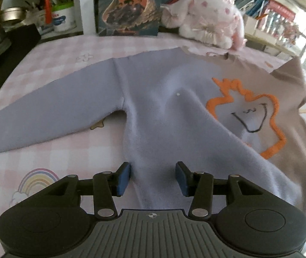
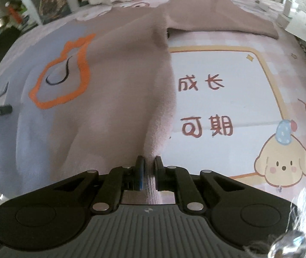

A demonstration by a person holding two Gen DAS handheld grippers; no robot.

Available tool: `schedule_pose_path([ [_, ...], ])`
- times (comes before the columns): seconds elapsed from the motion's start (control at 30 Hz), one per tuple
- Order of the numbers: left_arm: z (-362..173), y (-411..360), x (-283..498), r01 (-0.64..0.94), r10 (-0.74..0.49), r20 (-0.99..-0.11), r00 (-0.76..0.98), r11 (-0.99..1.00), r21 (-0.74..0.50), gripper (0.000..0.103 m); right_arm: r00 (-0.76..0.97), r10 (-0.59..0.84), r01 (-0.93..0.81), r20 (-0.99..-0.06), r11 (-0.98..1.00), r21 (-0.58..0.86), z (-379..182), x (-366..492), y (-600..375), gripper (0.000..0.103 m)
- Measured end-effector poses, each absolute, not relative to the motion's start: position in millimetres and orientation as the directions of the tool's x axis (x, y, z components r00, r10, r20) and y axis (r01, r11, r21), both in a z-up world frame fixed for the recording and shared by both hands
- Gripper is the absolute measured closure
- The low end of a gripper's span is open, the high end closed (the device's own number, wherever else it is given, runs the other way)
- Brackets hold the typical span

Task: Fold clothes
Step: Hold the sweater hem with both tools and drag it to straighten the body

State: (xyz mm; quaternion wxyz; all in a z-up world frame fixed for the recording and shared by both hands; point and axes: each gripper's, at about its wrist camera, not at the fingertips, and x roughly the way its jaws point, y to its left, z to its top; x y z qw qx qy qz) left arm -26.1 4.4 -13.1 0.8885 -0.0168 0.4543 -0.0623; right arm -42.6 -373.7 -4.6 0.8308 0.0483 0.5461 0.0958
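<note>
Lying flat on a pink checked cloth (image 1: 52,150), the sweater (image 1: 153,99) spreads away from both grippers, its long axis running from the hem near them to the collar at the far side. The left gripper (image 1: 153,177) straddles the lilac hem edge, fabric between its parted jaws, which do not yet press on it. The right gripper (image 2: 149,172) is pinched shut on the brown hem edge, the ribbed band caught between its pads. Both tilt steeply down at the cloth, roughly side by side along the hem. One lilac sleeve (image 1: 45,116) lies stretched out to the left, a brown sleeve (image 2: 217,15) to the right. The left likely must close before any lift.
</note>
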Motion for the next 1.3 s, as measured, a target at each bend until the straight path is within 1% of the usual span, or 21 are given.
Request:
schedule_pose_path([
  [0.03,-13.4,3.7,-26.2,0.088,-0.124,-0.801,0.586,0.992,-0.089,0.063,0.392,0.204,-0.104,-0.897,0.979,0.177,-4.4,-41.9,-374.3,0.094],
  [0.07,-13.9,3.3,-26.4,0.083,-0.120,-0.798,0.591,0.993,-0.088,0.080,0.399,0.193,-0.104,-0.896,0.981,0.165,-4.6,-40.7,-374.5,0.094],
  [0.1,-13.7,4.9,-26.1,0.083,-0.139,-0.796,0.589,0.990,-0.111,0.092,0.406,0.182,-0.105,-0.896,0.983,0.152,-4.2,-39.8,-374.7,0.094],
  [0.13,-13.6,6.5,-25.7,0.083,-0.158,-0.795,0.586,0.987,-0.135,0.096,0.412,0.170,-0.106,-0.895,0.985,0.138,-4.0,-39.1,-374.6,0.094],
  [0.23,-9.2,8.5,-35.2,0.083,-0.207,-0.787,0.581,0.977,-0.196,0.097,0.439,0.111,-0.119,-0.891,0.991,0.065,-3.3,-35.9,-370.2,0.094],
  [0.33,2.1,7.8,-54.9,0.122,-0.253,-0.766,0.591,0.967,-0.225,0.097,0.465,0.050,-0.131,-0.884,0.991,-0.013,-2.7,-31.0,-364.9,0.094],
  [0.43,0.0,23.8,-57.4,0.061,-0.214,-0.769,0.603,0.973,-0.223,0.096,0.469,0.026,-0.162,-0.883,0.985,-0.057,-2.4,-29.2,-356.1,0.094],
  [0.47,-2.8,31.1,-54.5,0.027,-0.189,-0.773,0.606,0.976,-0.218,0.096,0.450,0.058,-0.207,-0.891,0.977,-0.041,-1.8,-32.5,-349.5,0.094],
  [0.57,-10.5,50.8,-33.6,-0.037,-0.078,-0.786,0.613,0.991,-0.127,0.096,0.343,0.222,-0.360,-0.913,0.928,0.091,0.9,-47.3,-326.8,0.094],
  [0.63,-13.3,62.2,-16.8,-0.055,-0.021,-0.784,0.620,0.996,-0.071,0.096,0.258,0.337,-0.458,-0.906,0.868,0.193,2.6,-61.8,-307.0,0.094],
  [0.77,-13.8,71.9,8.3,-0.042,0.032,-0.775,0.631,0.999,0.007,0.096,0.143,0.451,-0.541,-0.881,0.781,0.312,3.9,-72.8,-285.7,0.094],
  [0.83,-14.3,68.9,14.1,-0.027,0.028,-0.772,0.635,1.000,0.014,0.096,0.129,0.463,-0.532,-0.877,0.779,0.333,1.5,-71.2,-288.2,0.094],
  [0.9,-15.1,64.6,14.2,-0.011,0.014,-0.770,0.638,1.000,0.009,0.096,0.157,0.450,-0.468,-0.879,0.818,0.334,-2.4,-67.2,-298.9,0.094],
  [1.03,-15.8,47.0,7.1,0.041,-0.034,-0.769,0.638,0.999,-0.010,0.096,0.309,0.345,-0.296,-0.886,0.921,0.255,-4.4,-55.5,-332.4,0.094],
  [1.1,-16.1,36.7,5.8,0.068,-0.051,-0.768,0.639,0.998,-0.010,0.096,0.354,0.287,-0.260,-0.890,0.945,0.201,-2.0,-50.2,-343.7,0.094],
  [1.17,-16.3,30.3,5.6,0.071,-0.053,-0.765,0.642,0.997,-0.010,0.096,0.369,0.252,-0.266,-0.895,0.951,0.159,-0.6,-49.7,-347.6,0.094],
  [1.3,-16.7,34.0,7.7,0.053,-0.063,-0.766,0.640,0.998,-0.038,0.095,0.366,0.246,-0.299,-0.898,0.944,0.137,-1.1,-55.3,-343.4,0.094],
])
